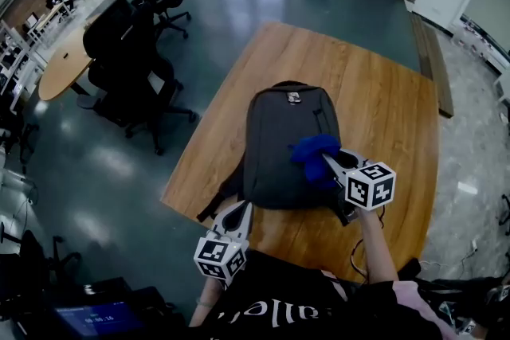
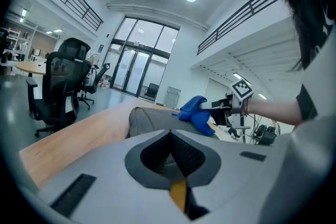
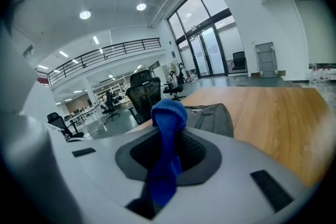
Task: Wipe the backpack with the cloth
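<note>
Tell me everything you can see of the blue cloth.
The cloth is bright blue, soft-looking, bunched into folds. The jaws of the right gripper are shut on it: a wad sticks out past them, a tail hangs back between. It sits over the right side of the backpack, seemingly touching it.

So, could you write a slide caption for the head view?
The right gripper holds a blue cloth on the grey backpack on a wooden table; left gripper shut, empty.
</note>
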Demonstrator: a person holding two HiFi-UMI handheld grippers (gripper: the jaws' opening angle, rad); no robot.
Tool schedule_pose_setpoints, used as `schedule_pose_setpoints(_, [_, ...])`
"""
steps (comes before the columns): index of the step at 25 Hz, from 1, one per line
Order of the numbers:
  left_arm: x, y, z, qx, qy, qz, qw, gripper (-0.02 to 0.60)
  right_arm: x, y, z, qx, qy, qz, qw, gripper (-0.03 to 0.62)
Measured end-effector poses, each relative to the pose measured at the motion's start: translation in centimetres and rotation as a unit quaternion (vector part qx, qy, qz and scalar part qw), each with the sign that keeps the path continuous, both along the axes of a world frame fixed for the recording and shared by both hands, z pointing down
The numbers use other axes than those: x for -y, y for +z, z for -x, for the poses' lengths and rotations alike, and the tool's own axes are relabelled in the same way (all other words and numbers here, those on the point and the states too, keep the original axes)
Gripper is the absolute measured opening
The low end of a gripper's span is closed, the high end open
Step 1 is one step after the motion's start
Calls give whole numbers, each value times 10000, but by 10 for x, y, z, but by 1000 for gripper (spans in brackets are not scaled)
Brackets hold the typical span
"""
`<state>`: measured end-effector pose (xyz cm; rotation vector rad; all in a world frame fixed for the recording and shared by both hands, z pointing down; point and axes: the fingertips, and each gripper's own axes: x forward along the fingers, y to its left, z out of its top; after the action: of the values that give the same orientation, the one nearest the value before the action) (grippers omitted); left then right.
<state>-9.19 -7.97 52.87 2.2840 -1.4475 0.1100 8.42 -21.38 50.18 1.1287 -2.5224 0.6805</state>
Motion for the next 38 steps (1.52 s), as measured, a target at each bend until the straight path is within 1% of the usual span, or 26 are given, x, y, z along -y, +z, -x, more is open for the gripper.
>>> schedule_pose_setpoints(5, [5,1,-14,29,164,15,9999,0,4,15,-61,-153,556,115,9983,66])
schedule_pose_setpoints(7, [7,2,-18,57,215,34,9997,0,4,25,-81,-262,740,192,9967,66])
schedule_pose_setpoints(10, [8,3,-23,93,277,60,9996,0,3,41,-103,-279,991,343,9941,66])
schedule_pose_setpoints(14, [8,2,-26,132,306,108,9994,0,3,51,-122,-317,1195,469,9912,66])
schedule_pose_setpoints(17, [7,4,-24,137,281,149,9994,0,4,37,-116,-215,1141,368,9926,66])
schedule_pose_setpoints(21, [7,6,-22,108,222,163,9996,0,13,-6,-75,56,738,-39,9973,66])
schedule_pose_setpoints(24, [7,7,-22,65,168,154,9997,0,17,-37,-22,245,209,-361,9988,66])
schedule_pose_setpoints(26, [7,8,-21,41,126,144,9998,0,17,-46,21,354,-230,-452,9981,66])
schedule_pose_setpoints(29, [6,9,-17,18,68,121,9999,0,19,-49,86,435,-817,-496,9945,66])
schedule_pose_setpoints(32, [6,10,-12,16,6,105,9999,0,24,-45,143,433,-1227,-478,9903,66])
schedule_pose_setpoints(35, [3,12,-2,12,-136,120,9998,0,33,-32,186,425,-1471,-314,9877,66])
schedule_pose_setpoints(38, [-3,12,11,18,-253,166,9995,0,41,-14,209,279,-1507,-74,9882,66])
